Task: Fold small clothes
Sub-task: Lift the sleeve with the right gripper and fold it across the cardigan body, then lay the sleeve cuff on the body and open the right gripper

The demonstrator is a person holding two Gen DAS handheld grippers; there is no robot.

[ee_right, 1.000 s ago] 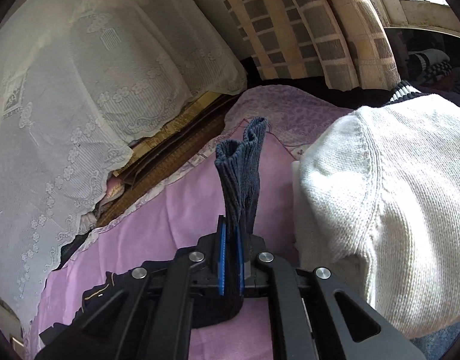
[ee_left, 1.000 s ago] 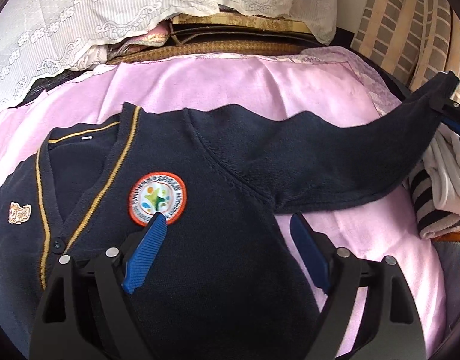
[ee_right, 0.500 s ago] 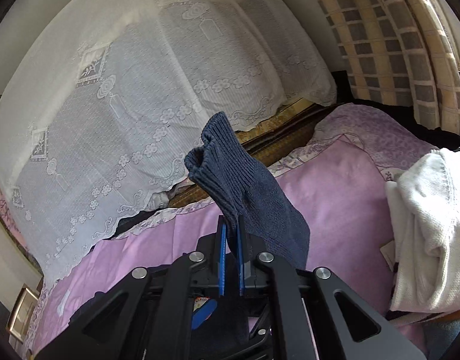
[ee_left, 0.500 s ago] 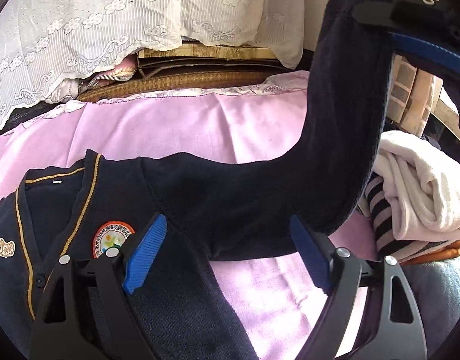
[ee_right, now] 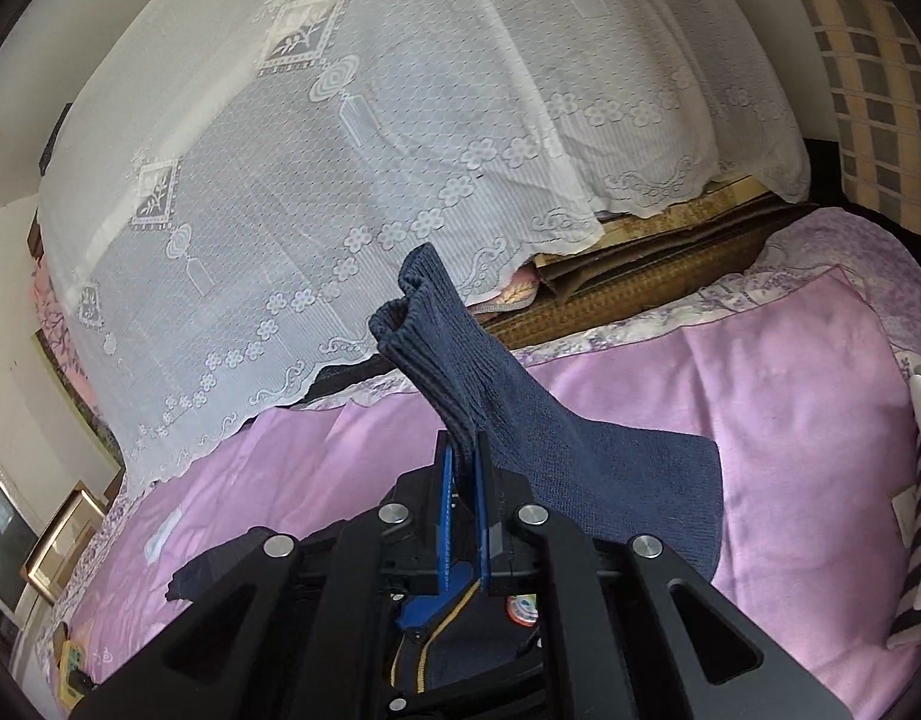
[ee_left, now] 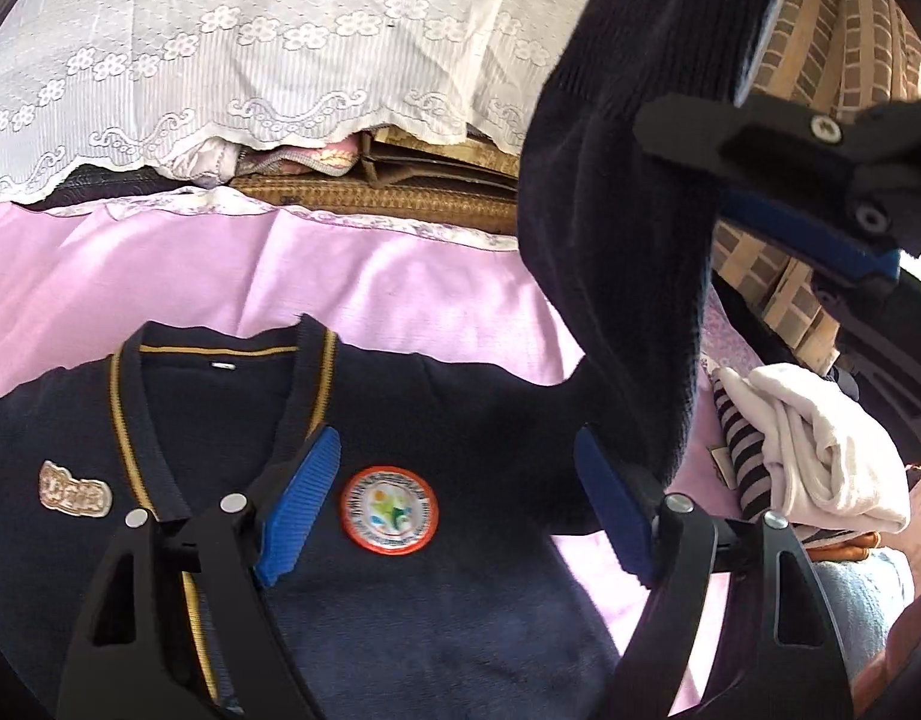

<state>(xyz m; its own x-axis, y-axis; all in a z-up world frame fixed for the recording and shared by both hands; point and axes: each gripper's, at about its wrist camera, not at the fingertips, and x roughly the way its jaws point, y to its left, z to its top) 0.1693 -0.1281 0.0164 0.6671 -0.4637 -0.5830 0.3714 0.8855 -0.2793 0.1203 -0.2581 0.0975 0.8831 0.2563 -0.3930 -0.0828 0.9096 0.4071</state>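
Our right gripper (ee_right: pixel 465 468) is clamped on the navy cardigan's sleeve (ee_right: pixel 460 372), lifting it. Our left gripper (ee_left: pixel 460 498) hangs wide open, its jaws having just narrowed slightly, empty above the cardigan (ee_left: pixel 436 612).

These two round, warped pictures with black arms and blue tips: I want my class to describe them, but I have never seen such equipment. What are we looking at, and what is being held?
Each picture comes from a wide-angle camera fixed on a hand-held two-finger gripper, looking along its fingers; a person holds one in each hand.

The left view shows the left gripper, its blue-padded fingers apart and empty, above a navy knitted cardigan with yellow trim lying on a pink bedcover. Beside it sits a pile of folded white and striped clothes.

The right view shows the right gripper shut on the cardigan's ribbed navy sleeve cuff, lifted off the bed. A white lace cloth hangs behind.
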